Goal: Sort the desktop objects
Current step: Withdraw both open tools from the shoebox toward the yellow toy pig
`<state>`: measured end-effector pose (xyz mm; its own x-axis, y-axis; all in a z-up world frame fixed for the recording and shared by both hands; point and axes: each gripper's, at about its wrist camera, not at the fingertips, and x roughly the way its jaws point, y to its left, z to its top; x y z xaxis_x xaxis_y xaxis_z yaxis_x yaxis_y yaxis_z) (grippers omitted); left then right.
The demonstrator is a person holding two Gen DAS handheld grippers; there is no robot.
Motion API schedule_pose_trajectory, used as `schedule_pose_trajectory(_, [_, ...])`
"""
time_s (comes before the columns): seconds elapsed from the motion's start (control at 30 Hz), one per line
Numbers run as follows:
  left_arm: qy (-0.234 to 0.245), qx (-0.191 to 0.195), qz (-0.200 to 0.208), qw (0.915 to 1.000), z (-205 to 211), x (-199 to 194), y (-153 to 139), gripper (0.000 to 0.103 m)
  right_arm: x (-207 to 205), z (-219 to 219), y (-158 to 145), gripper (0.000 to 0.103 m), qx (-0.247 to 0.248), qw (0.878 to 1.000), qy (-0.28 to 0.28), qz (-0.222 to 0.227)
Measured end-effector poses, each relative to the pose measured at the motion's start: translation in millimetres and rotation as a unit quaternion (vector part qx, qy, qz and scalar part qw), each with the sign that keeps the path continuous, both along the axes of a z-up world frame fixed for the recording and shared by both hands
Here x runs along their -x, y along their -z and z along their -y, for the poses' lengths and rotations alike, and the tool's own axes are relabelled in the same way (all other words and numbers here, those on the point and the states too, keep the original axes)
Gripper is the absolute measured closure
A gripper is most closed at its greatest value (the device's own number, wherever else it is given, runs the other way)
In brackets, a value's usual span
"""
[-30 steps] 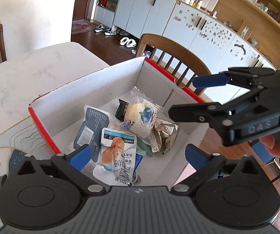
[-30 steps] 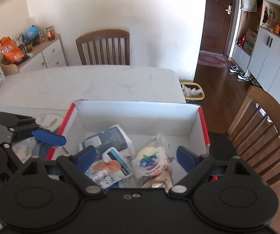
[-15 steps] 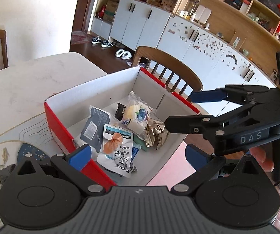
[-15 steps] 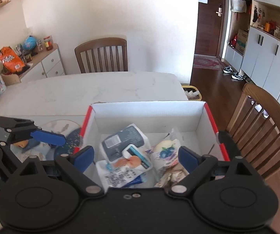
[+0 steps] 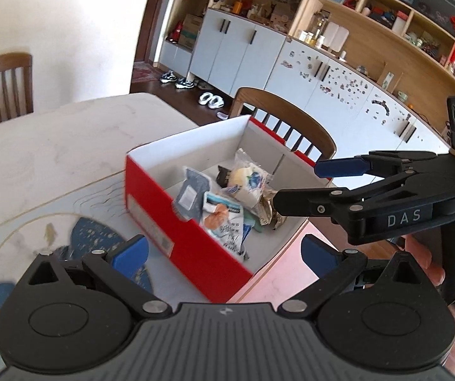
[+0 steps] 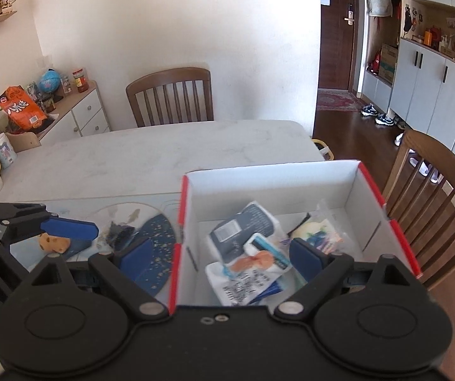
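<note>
red box [image 5: 176, 222], snack packets [image 5: 227, 200], table [image 5: 53, 146]

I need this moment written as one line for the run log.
left claw: open, empty | right claw: open, empty | box: holds snack packs | table

I hold my left black two-finger gripper with blue pads [image 5: 224, 252] spread wide, gripping nothing. My right black blue-padded gripper [image 6: 224, 254] is likewise agape and empty, level beside it, my fingers [image 5: 424, 262] curled round its handle.
</note>
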<state>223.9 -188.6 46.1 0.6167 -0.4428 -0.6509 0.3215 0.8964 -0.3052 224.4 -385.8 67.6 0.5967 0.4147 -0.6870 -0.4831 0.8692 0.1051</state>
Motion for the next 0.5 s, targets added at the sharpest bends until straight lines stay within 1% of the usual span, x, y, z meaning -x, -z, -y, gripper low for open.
schedule_pose_trajectory(0.07, [-0.006, 0.001, 0.001, 1.0, -9, 6, 0, 0.0, 4, -7, -1, 0.01, -0.001, 1.0, 0.001, 0.0])
schedule_pose_trajectory(0.27, [-0.024, -0.012, 0.012, 0.9996, -37, 25, 3, 0.0, 14, -30, 0, 0.01, -0.012, 1.0, 0.009, -0.004])
schedule_pose_trajectory(0.4, [-0.051, -0.024, 0.018, 0.9983, -59, 35, 9, 0.0, 19, -48, 4, 0.01, -0.01, 1.0, 0.003, -0.008])
schedule_pose_trajectory(0.5, [-0.069, -0.019, 0.018, 0.9973, -77, 42, 15, 0.0, 22, -63, 7, 0.01, -0.007, 1.0, -0.002, -0.01])
